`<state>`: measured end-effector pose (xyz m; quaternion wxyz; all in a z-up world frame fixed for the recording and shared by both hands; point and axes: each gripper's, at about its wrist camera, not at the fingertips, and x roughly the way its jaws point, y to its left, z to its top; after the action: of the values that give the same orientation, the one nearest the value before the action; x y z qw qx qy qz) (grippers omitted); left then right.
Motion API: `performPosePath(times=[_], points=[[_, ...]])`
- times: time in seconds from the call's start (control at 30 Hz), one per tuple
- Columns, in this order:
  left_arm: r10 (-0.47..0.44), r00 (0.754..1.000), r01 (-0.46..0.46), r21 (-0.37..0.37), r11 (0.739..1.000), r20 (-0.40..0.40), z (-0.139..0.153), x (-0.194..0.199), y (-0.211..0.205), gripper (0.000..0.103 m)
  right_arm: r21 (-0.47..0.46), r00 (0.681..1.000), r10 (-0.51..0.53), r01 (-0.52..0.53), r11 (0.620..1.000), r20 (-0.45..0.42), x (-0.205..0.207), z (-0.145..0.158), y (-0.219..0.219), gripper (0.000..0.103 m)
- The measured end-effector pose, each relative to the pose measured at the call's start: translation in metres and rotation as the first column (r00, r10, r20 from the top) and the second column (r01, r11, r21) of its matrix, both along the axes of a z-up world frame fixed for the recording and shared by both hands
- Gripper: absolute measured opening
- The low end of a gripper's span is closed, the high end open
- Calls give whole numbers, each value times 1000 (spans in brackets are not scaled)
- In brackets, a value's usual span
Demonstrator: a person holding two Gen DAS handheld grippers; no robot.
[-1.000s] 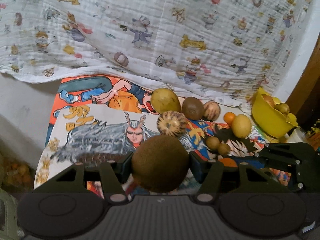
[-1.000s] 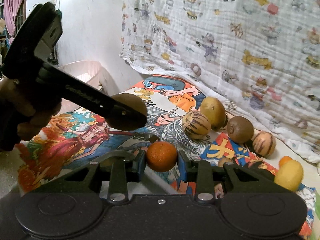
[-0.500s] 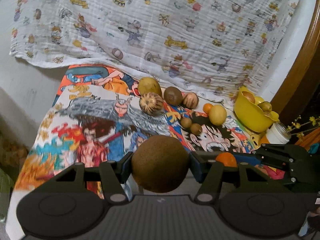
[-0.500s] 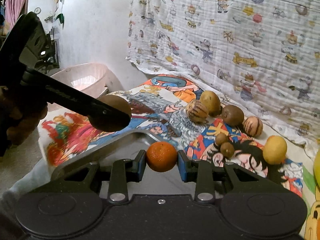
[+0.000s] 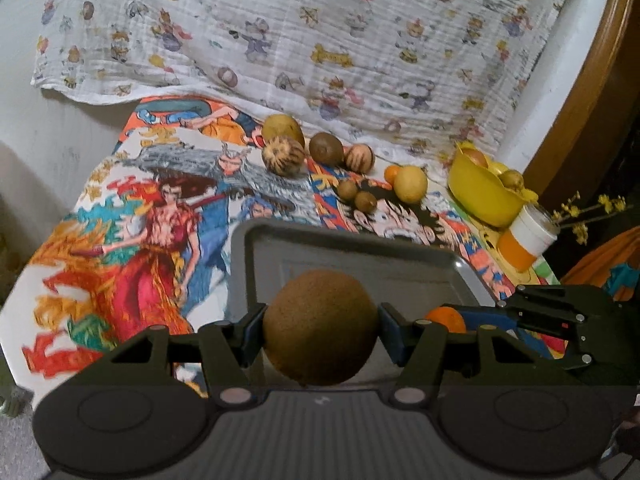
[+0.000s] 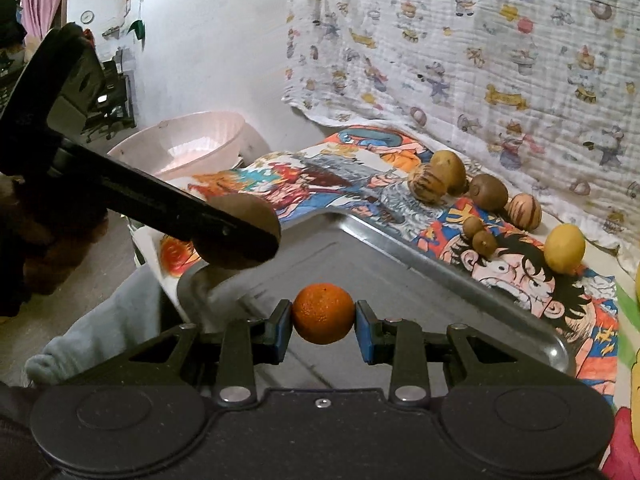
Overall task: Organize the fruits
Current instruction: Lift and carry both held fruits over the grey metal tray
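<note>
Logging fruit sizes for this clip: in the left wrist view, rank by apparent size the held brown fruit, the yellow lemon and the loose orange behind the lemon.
1. Brown fruit, by far the largest-looking, though it sits right at the camera in the left gripper, so this is unsure.
2. Lemon.
3. Loose orange, partly hidden by the lemon.

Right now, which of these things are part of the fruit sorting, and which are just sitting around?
Part of the job: kiwi in left gripper; orange in right gripper; metal tray; loose fruit row; lemon; yellow bowl.

Just lying about: orange cup; pink basin; cartoon cloth.
</note>
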<state>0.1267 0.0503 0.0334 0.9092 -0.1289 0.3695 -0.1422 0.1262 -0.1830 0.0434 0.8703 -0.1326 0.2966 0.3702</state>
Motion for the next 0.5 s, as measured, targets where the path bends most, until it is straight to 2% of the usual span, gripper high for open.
performPosePath(times=[0.5], points=[[-51, 998, 53, 53, 997, -36, -18, -16, -12, 63, 7, 991, -39, 40, 999, -126, -3, -22, -5, 35]])
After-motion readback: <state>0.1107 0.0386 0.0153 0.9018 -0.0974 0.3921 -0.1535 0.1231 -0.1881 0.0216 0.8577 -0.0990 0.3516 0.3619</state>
